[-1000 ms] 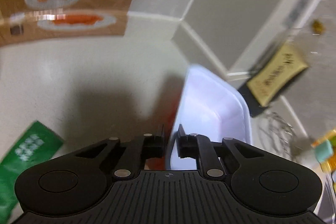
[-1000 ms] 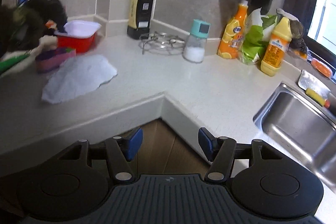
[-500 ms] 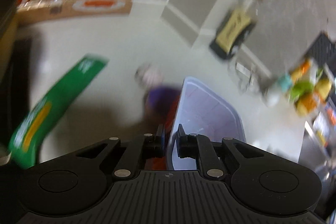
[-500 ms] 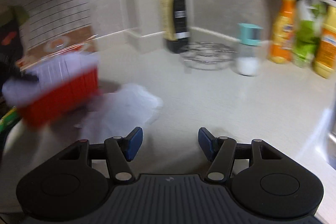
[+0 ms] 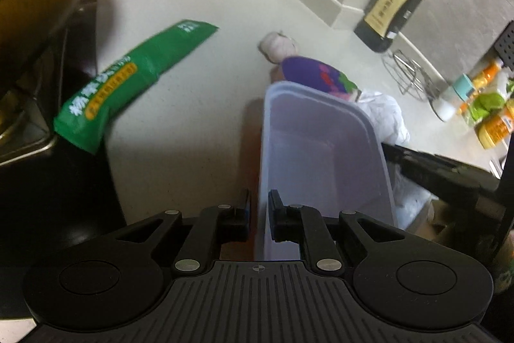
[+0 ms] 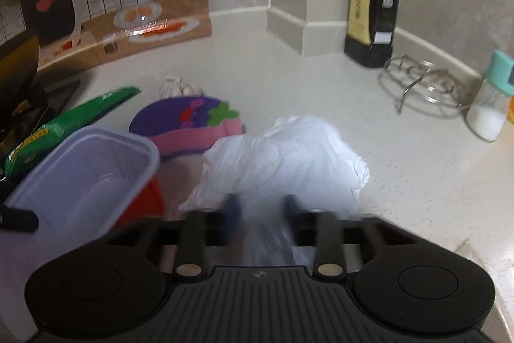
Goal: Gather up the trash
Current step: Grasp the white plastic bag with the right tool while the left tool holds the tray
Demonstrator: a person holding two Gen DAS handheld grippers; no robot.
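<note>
Found left gripper (image 5: 258, 214) pressed nearly together on the near wall of the bin (image 5: 308, 92), red outside with a pale liner, empty inside, held tilted low over the counter (image 6: 417, 182); could not tell touching or lifted. Found right gripper (image 6: 261, 208) closing, fingers blurred and not yet together, with the white plastic bag (image 6: 289, 150) between them, just right of the bin. Saw other loose things beyond: green packet (image 5: 135, 79) off to the left, purple-and-pink sponge (image 6: 192, 124) just behind the bin, crumpled wad (image 5: 278, 45) behind that.

Judged the pinch on the thin wall the weakest point: liable to slip, or to let the bin swing and tip, given a one-sided hold on a smooth rim. Judged the bag grab the next risk: might have caught only a loose fold, leaving most of the film trailing on the counter, snagging the sponge or dragging across the bin's rim on a lift. Feared also a bump of the bin's side by the closing fingers, given the nearness of bag and bin. Noted dark bottle (image 6: 372, 15) and wire trivet (image 6: 427, 85) well apart to the right, at risk only from a wide swing. Could not tell through the blur any pressure of pads on the bag yet
</note>
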